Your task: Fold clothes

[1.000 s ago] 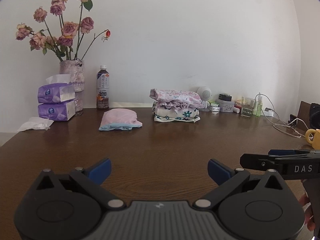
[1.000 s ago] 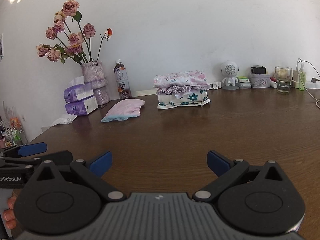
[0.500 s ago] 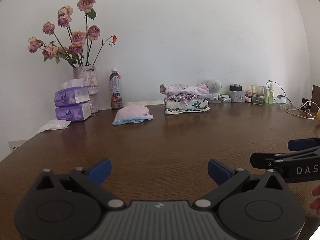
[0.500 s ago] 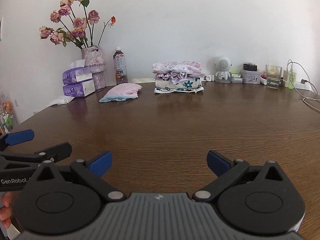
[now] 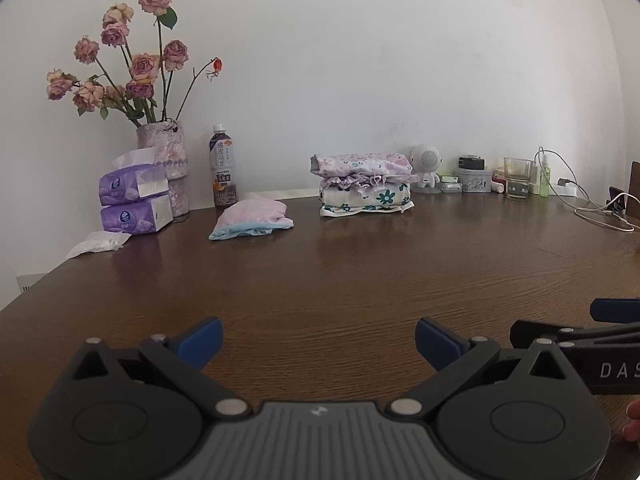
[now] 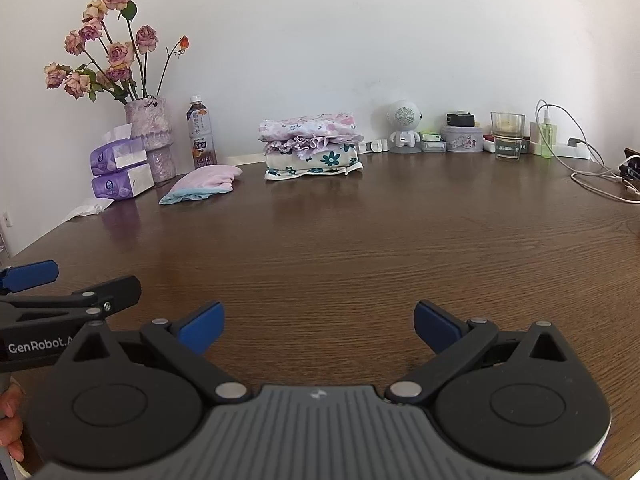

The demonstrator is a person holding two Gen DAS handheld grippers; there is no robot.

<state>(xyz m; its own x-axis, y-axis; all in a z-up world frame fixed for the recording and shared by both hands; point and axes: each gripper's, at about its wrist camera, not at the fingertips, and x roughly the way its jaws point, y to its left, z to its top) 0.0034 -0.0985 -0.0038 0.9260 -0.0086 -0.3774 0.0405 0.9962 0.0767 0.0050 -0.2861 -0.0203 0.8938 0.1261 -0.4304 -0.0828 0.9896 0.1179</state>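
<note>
A stack of folded floral clothes rests at the back of the brown wooden table, near the wall. To its left lies a small folded pink garment with a pale blue hem. My left gripper is open and holds nothing, low over the table's near side. My right gripper is open and holds nothing as well. Each gripper shows at the edge of the other's view. Both are far from the clothes.
Along the wall stand a vase of dried roses, two purple tissue packs, a loose tissue, a tea bottle, a white robot figure, a tin, a glass, a green spray bottle and cables.
Both grippers have pulled back from the wall and the left view has turned; the clothes look smaller and further off. Both stay open with nothing held.
</note>
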